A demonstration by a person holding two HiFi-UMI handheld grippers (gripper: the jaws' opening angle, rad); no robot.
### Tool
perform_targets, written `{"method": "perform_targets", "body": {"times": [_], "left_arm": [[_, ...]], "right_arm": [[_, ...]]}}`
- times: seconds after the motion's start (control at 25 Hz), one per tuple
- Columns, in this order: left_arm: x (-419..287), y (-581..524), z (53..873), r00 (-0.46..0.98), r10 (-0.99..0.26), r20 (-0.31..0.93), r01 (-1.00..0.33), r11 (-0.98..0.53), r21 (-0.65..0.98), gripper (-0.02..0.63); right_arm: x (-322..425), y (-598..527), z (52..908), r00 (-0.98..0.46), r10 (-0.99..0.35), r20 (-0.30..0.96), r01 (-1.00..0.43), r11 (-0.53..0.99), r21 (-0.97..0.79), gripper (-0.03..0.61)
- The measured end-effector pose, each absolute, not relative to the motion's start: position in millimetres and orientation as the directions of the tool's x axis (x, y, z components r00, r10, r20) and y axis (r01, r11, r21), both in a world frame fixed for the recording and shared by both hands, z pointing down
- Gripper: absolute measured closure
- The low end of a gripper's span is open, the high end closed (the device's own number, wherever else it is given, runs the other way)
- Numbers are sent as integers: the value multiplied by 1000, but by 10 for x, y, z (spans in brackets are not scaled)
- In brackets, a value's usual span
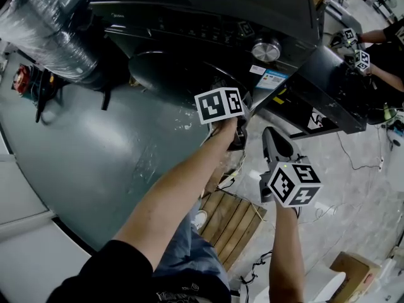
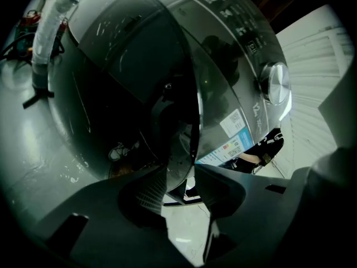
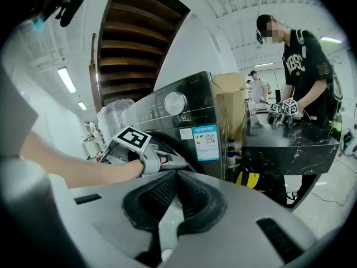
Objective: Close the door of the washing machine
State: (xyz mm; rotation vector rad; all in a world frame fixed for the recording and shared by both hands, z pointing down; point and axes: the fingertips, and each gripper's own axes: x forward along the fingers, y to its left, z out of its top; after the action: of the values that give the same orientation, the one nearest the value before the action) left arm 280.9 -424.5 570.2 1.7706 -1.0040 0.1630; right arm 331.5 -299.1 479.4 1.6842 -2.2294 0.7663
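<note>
**A:** While the right gripper (image 3: 177,173) hangs at the near right, how do its jaws stand?

**B:** Together, with nothing between them.

**A:** And the left gripper (image 2: 181,169)?

**B:** It sits ahead and to the left, jaws partly closed and clamped on the free edge of the door (image 2: 167,54).

**A:** Where is the door?

**B:** It is swung out from the front of the washer (image 3: 192,113), not shut. The knob (image 2: 277,84) and label (image 2: 237,133) lie right of its edge.

**A:** And farther off?

**B:** At the far right a person (image 3: 301,66) stands at a black table (image 3: 290,147).
</note>
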Motion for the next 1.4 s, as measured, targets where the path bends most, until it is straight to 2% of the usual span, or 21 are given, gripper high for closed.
{"method": "perform_targets", "body": {"times": [0.04, 0.08, 0.6, 0.92, 1.4], "left_arm": [[2798, -4220, 5660, 642, -548, 537, -695, -119, 710, 460], [2782, -4197, 5611, 646, -547, 532, -696, -135, 705, 466], [2229, -3595, 4579, 660, -581, 477, -723, -319, 612, 472], [1760, -3108, 4069, 633, -619, 464, -758, -374, 535, 485], [946, -2563, 3262, 559, -706, 434, -827, -513, 231, 522]], "right_arm": [[3300, -2974, 4768, -306, -818, 487, -945, 199, -259, 557], [3283, -2958, 4738, -307, -819, 484, -945, 202, -259, 557], [2935, -2458, 4081, -336, -844, 417, -937, 254, -240, 557], [2577, -2238, 3660, -378, -850, 366, -921, 305, -243, 557], [1950, -2099, 2992, -466, -838, 285, -883, 419, -214, 557]]}}
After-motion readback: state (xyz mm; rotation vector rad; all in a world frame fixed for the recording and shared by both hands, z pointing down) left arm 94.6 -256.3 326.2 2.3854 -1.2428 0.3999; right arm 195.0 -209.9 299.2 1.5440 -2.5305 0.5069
